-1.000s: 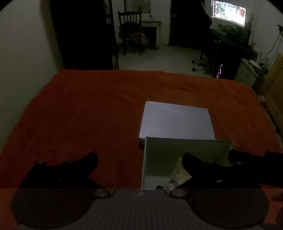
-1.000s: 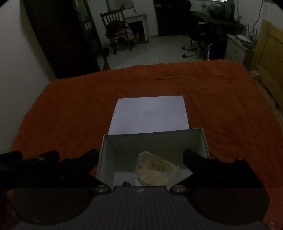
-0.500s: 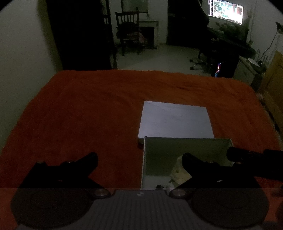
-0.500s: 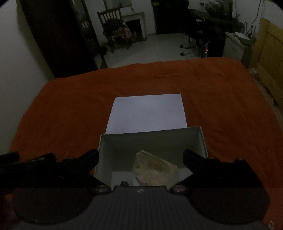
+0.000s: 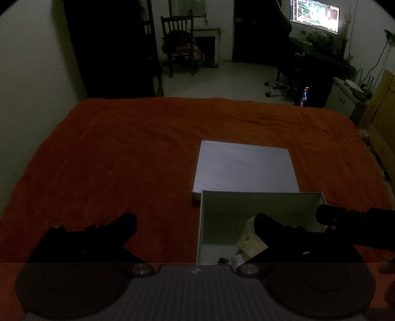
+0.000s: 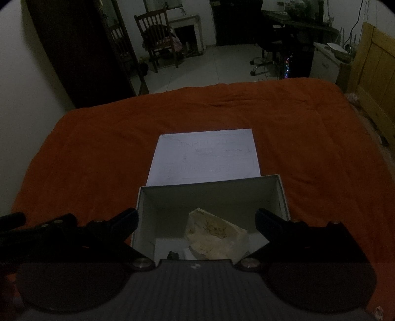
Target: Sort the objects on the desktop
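An open white box (image 6: pixel 212 195) sits on the orange cloth (image 6: pixel 86 153), and its flat white lid (image 6: pixel 207 158) lies just behind it. Inside the box lie a crumpled pale wrapper (image 6: pixel 217 234), a small white piece and a small dark item (image 6: pixel 172 254). My right gripper (image 6: pixel 195 218) hangs open right over the box's near side, nothing between its fingers. In the left wrist view the box (image 5: pixel 259 212) is to the right and the lid (image 5: pixel 244 168) behind it. My left gripper (image 5: pixel 195 222) is open and holds nothing, its right finger over the box.
The orange cloth (image 5: pixel 111 158) covers the whole surface, bare to the left and far side. Beyond it are a wooden chair (image 5: pixel 180 42), a lit screen (image 5: pixel 316 14), an office chair and a wooden headboard (image 6: pixel 375 69) at the right. The room is dim.
Both grippers have eased back and down a little, so the box and lid sit slightly lower in both views. Nothing was grasped or let go.
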Demonstrator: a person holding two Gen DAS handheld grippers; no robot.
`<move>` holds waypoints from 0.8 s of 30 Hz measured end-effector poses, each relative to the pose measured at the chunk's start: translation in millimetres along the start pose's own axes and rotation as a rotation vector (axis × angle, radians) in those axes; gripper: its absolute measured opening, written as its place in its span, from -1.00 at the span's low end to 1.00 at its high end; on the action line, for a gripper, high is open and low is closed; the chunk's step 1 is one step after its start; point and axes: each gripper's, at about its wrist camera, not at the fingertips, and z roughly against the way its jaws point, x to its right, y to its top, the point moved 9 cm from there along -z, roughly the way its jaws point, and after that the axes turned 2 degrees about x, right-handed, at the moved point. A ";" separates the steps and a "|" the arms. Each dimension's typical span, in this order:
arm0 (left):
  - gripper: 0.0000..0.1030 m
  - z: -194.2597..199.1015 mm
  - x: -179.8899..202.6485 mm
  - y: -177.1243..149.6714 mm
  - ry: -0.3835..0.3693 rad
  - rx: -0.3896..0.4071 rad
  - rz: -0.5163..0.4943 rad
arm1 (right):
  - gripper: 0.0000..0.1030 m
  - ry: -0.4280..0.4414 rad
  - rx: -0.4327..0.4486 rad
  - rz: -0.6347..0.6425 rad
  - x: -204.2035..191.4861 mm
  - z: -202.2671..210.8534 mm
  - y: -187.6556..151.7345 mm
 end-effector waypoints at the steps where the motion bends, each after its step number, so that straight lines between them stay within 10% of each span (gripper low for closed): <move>1: 1.00 -0.4 0.4 -0.1 0.000 -0.002 -0.001 | 1.00 -0.001 -0.002 0.000 0.2 -0.6 -0.5; 24: 1.00 -5.2 -1.0 -4.9 -0.002 -0.046 -0.006 | 1.00 -0.019 -0.025 0.006 0.6 -6.9 -5.0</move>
